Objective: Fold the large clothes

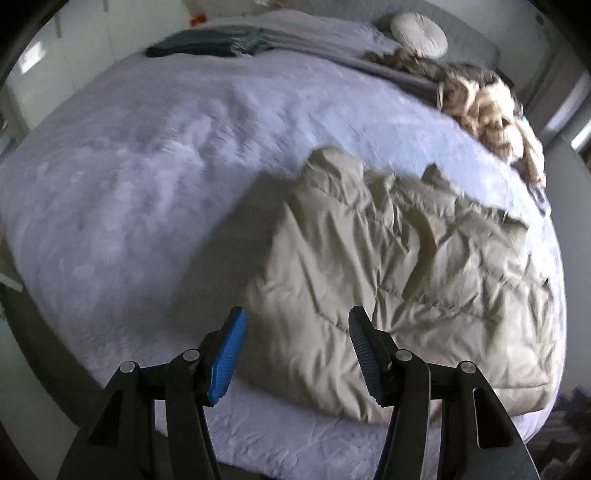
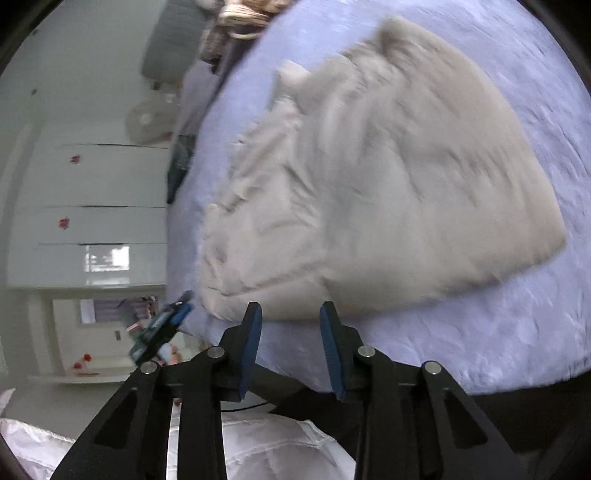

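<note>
Bedroom, daylight, both views motion-blurred. Large bed (image 1: 147,177) covered in pale lavender fuzzy spread, grey blanket (image 1: 303,40) across its far end. Dark green folded throw (image 1: 207,44) lying on that blanket, round cream cushion (image 1: 419,33) against grey padded headboard (image 1: 476,40). Tan-and-cream knitted heap (image 1: 487,107) at bed's far right edge. White wardrobe doors (image 2: 92,184) beside bed with small red stickers, glossy panel reflecting window light. Round pale fan (image 2: 147,122) near wardrobe
</note>
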A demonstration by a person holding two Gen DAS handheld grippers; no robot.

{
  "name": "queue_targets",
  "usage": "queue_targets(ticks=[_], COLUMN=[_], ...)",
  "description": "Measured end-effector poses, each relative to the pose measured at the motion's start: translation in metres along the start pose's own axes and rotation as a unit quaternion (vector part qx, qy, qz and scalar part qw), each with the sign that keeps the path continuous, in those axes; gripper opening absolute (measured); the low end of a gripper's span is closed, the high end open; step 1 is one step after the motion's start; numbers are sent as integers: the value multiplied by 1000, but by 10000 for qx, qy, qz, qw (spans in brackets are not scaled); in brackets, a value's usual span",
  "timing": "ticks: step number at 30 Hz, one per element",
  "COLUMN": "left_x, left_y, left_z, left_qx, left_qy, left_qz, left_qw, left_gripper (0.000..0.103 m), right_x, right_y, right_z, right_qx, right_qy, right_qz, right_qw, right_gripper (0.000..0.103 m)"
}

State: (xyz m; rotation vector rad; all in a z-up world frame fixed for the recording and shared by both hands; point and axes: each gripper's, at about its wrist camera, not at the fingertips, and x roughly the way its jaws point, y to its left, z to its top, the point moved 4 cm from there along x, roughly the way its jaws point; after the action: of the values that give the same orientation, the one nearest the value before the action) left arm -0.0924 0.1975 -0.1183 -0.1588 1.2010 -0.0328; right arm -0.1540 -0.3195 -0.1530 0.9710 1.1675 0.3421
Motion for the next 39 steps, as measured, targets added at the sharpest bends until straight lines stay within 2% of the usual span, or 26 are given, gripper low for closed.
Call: queue_targets(ticks=[2,3,4,6,7,9,13,15,20,21,22,24,27,31,35,36,39], left_x=[28,46,53,61,61,59,46,35,12,9,5,-7,-15,-32,-41,-43,-48], left_y=[-3,-1,-1,-2,0,1,1,-5,-20,-24,-27,-34,-43,-52,-51,-50,-52], left_z=[-6,-13,-16,-19,-19,-17,-11,-12,-17,-18,-18,-19,-20,-23,-30,-34,-45], left_qx=[174,231,233,284,290,267,312,344,395,414,441,495,558,632,604,601,620], left_qy=[277,500,551,585,582,668,667,598,462,423,373,195,176,46,74,127,246], left_qz=[318,415,396,504,571,568,671,573,373,344,325,339,300,516,623,701,634], left_qw=[9990,9976,9974,9966,9963,9958,9950,9960,9975,9977,9978,9980,9978,9967,9962,9956,9958], left_gripper=[59,59,59,70,76,76,76,76,77,83,102,103,103,103,103,103,103], right_x=[0,2,4,10,12,17,8,0,-3,-5,-5,-5,-1,-5,-14,-13,-7], right_y=[4,-1,-10,-31,-45,-65,-71,-64,-23,-16,-11,0,14,17,19,22,30], right_z=[14,22,27,34,37,37,25,18,25,26,28,29,32,25,17,16,9], right_qx=[-80,-57,-21,137,309,661,873,806,428,346,299,180,24,-185,-480,-566,-841], right_qy=[-268,-427,-507,-550,-538,-512,-516,-492,-538,-549,-550,-534,-504,-525,-549,-562,-528], right_qz=[-393,-785,-1144,-1762,-1936,-1805,-1762,-1821,-1762,-1739,-1736,-1753,-1817,-2031,-2060,-2063,-2098], right_qw=[9988,9960,9921,9827,9791,9800,9791,9787,9820,9826,9828,9829,9821,9776,9758,9752,9727], right_gripper=[36,36,36,34,32,31,34,36,45,48,49,49,50,52,70,77,79])
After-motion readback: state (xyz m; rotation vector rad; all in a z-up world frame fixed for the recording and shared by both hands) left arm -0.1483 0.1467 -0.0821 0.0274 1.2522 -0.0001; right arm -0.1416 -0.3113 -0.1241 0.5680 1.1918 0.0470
